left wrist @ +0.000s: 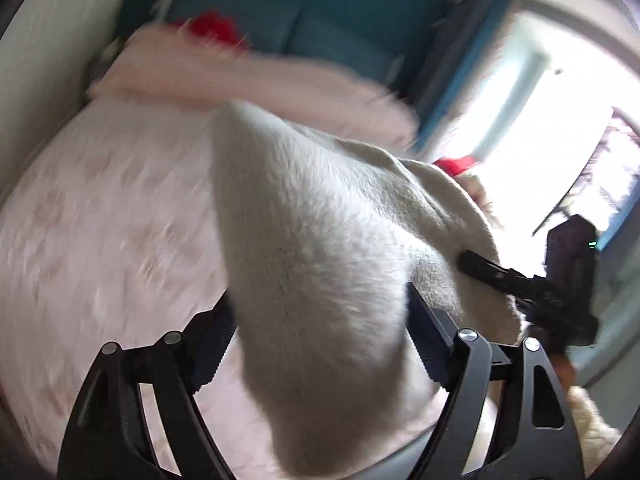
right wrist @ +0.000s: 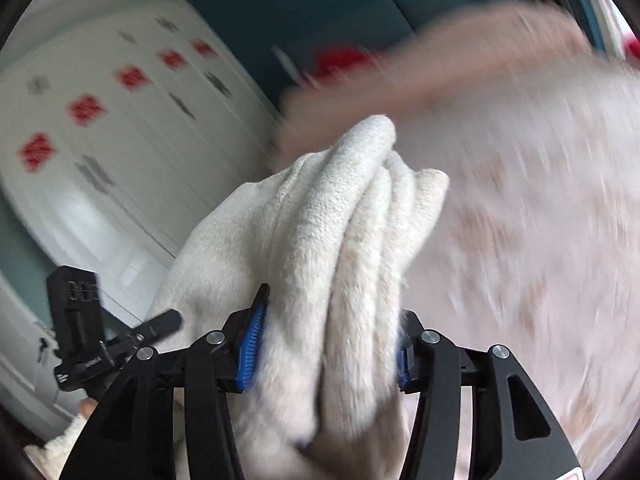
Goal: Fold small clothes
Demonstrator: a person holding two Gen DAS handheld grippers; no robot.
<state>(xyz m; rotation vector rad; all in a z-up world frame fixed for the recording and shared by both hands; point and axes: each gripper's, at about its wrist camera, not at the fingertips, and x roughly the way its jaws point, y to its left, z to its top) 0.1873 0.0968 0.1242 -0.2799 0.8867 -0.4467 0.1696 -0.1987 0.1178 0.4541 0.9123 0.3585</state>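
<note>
A cream fleece garment [left wrist: 320,248] hangs in the air above a bed covered with a pale pink patterned sheet [left wrist: 100,216], stretched between the two grippers.

In the left wrist view the left gripper [left wrist: 320,344] has its jaws spread wide, with a thick fold of the garment lying between them. The cloth reaches both pads, yet with the blur it is hard to say whether they press on it or merely flank it.

In the right wrist view the right gripper [right wrist: 326,350] has its jaws closed on a bunched, several-layered roll of the same garment, the blue pads [right wrist: 250,350] sunk into the fleece on each side.

A pink blanket [left wrist: 240,76] lies bundled at the far end of the bed, with something red [left wrist: 212,28] behind it against a teal wall [left wrist: 340,12]. A white wardrobe [right wrist: 120,128] with red and grey diamond marks stands beside the bed.
</note>
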